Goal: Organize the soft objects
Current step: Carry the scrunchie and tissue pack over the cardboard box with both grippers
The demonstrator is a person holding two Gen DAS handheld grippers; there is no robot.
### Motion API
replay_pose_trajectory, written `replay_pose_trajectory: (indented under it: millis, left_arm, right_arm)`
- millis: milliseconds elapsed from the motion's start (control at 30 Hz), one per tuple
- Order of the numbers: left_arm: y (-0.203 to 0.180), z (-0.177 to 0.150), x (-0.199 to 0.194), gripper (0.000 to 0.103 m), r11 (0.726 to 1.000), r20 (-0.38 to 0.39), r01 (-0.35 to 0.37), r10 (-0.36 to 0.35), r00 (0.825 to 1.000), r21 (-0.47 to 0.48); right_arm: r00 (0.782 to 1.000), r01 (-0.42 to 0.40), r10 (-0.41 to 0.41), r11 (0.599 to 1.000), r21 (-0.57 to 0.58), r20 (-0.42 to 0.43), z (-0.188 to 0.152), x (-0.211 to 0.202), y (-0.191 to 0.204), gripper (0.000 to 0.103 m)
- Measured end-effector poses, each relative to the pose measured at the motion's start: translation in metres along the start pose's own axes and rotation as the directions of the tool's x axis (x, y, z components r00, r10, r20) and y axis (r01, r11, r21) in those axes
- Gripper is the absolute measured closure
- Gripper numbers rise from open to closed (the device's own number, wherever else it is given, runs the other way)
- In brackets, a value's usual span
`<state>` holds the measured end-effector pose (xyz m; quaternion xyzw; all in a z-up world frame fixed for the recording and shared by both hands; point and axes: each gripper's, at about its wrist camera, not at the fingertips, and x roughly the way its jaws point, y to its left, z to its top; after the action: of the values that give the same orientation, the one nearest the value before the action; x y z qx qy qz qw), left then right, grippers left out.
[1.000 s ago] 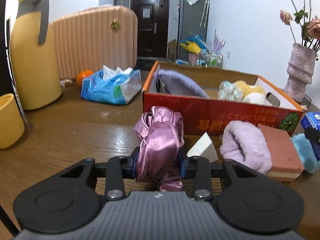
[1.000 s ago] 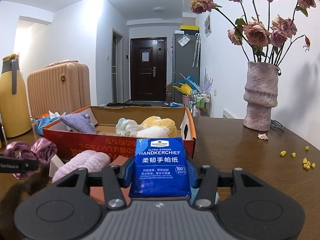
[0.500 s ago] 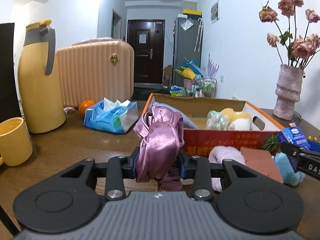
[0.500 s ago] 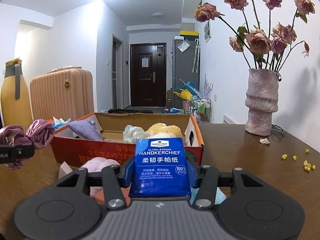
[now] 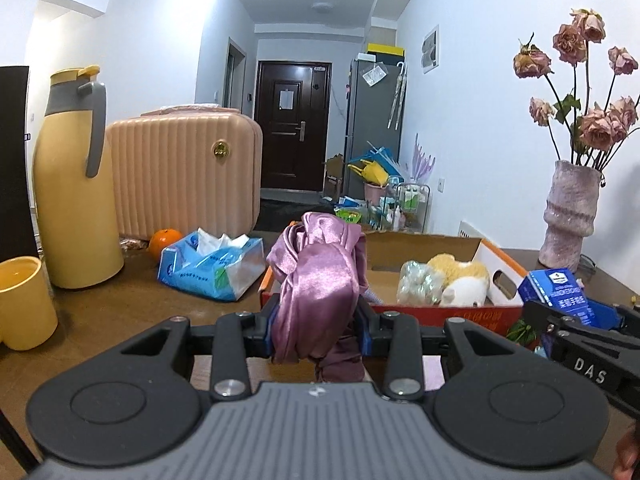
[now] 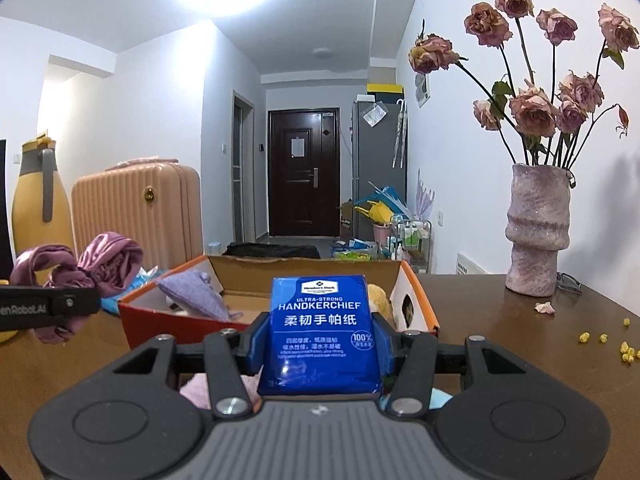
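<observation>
Satin cloth (image 5: 316, 288) clamped in left gripper (image 5: 316, 330), handkerchief pack (image 6: 323, 332) in right gripper (image 6: 320, 346), both short of cardboard box (image 6: 176, 322) rim

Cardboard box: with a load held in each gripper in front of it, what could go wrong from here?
1. The satin cloth hangs loose below the left gripper; its tail could snag on the cardboard box rim.
2. Both grippers sit close together; the right gripper with its handkerchief pack could bump the left one over the box.
3. The box already holds a purple cloth and a plush toy, so drops may land on them.
</observation>
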<state>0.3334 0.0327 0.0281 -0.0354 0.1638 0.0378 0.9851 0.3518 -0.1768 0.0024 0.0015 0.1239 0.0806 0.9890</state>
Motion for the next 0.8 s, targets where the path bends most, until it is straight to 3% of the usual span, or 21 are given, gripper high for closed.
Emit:
replay_pose_trajectory:
  millis: [800]
  left_arm:
    - [-0.014,0.028,0.041,0.066,0.999,0.051,-0.004,0.006,0.999,-0.042]
  right_arm:
    - [0.999,0.006,-0.008,0.999,0.038,0.052,0.025,0.036,0.000,0.052]
